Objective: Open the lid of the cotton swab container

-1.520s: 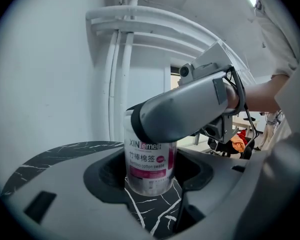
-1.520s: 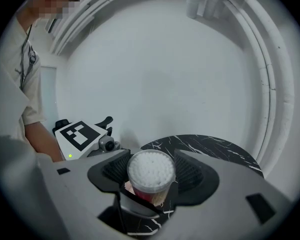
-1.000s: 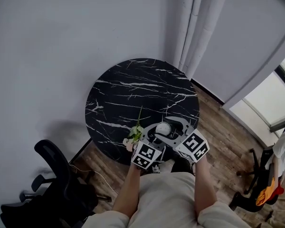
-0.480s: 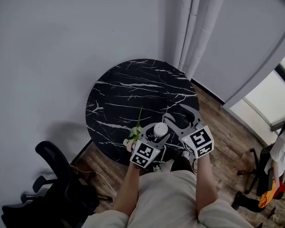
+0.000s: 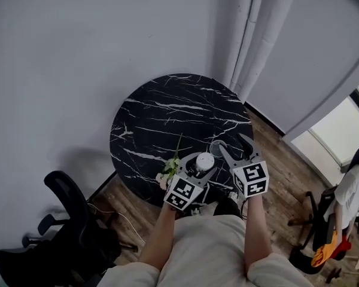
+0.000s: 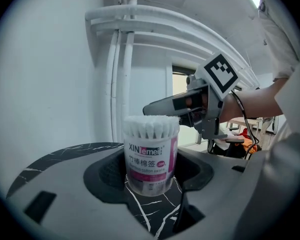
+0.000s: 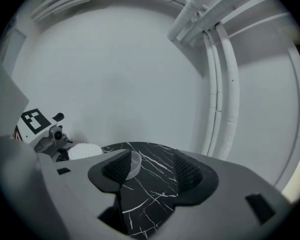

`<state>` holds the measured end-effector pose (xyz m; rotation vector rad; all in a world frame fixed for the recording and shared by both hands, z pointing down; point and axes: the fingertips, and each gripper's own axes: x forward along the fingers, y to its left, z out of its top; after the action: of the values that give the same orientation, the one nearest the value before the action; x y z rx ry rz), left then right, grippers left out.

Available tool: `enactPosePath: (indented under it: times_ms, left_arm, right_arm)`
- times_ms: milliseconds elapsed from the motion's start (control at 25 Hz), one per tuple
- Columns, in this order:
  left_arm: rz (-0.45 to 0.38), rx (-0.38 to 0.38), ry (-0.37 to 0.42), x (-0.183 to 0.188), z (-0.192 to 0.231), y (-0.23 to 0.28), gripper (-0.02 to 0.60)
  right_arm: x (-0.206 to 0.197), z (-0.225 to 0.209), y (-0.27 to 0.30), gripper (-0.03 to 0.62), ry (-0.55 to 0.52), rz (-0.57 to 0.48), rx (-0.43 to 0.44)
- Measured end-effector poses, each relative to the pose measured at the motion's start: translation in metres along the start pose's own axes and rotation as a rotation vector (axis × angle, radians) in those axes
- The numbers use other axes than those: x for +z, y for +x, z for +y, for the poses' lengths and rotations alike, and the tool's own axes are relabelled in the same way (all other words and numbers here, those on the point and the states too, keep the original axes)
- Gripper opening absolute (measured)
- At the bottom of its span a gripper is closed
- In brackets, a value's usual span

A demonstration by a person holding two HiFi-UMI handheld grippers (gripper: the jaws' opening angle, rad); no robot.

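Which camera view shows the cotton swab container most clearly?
The left gripper view: the cotton swab container stands close and central there, with its label and uncovered swab tips plain. The head view shows only its small white top from above. The right gripper view shows just the swab tips, low at the left.

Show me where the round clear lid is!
Head view: the lid lies on the black marble table at the right gripper's tips, right of the cotton swab container.
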<state>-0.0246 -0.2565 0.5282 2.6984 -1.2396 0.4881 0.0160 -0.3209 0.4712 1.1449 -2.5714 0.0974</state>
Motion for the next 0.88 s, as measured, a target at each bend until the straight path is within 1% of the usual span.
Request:
enactPosePath:
  times_ms: [120, 240, 400, 560, 720, 880]
  left_arm:
    - [-0.011, 0.006, 0.004, 0.003, -0.001, -0.002, 0.265]
    - [-0.007, 0.008, 0.004, 0.000, -0.001, -0.002, 0.265]
    - [0.019, 0.032, -0.013, -0.009, 0.005, -0.002, 0.265]
    - [0.024, 0.089, -0.052, -0.015, 0.018, -0.004, 0.265]
    - [-0.001, 0.164, -0.115, -0.016, 0.036, -0.014, 0.265]
    - [-0.005, 0.249, -0.145, -0.021, 0.052, -0.020, 0.265]
  right_arm:
    - [-0.011, 0.005, 0.002, 0.288, 0.015, 0.028, 0.019]
    - [-0.018, 0.008, 0.004, 0.288, 0.049, 0.034, 0.036]
    - [-0.014, 0.009, 0.003, 0.288, 0.081, 0.006, 0.049]
    - [-0.012, 0.009, -0.001, 0.288, 0.124, -0.035, 0.082]
    - [-0.016, 0.014, -0.001, 0.288, 0.137, -0.028, 0.105]
    - [-0.020, 0.021, -0.001, 0.288, 0.142, -0.012, 0.136]
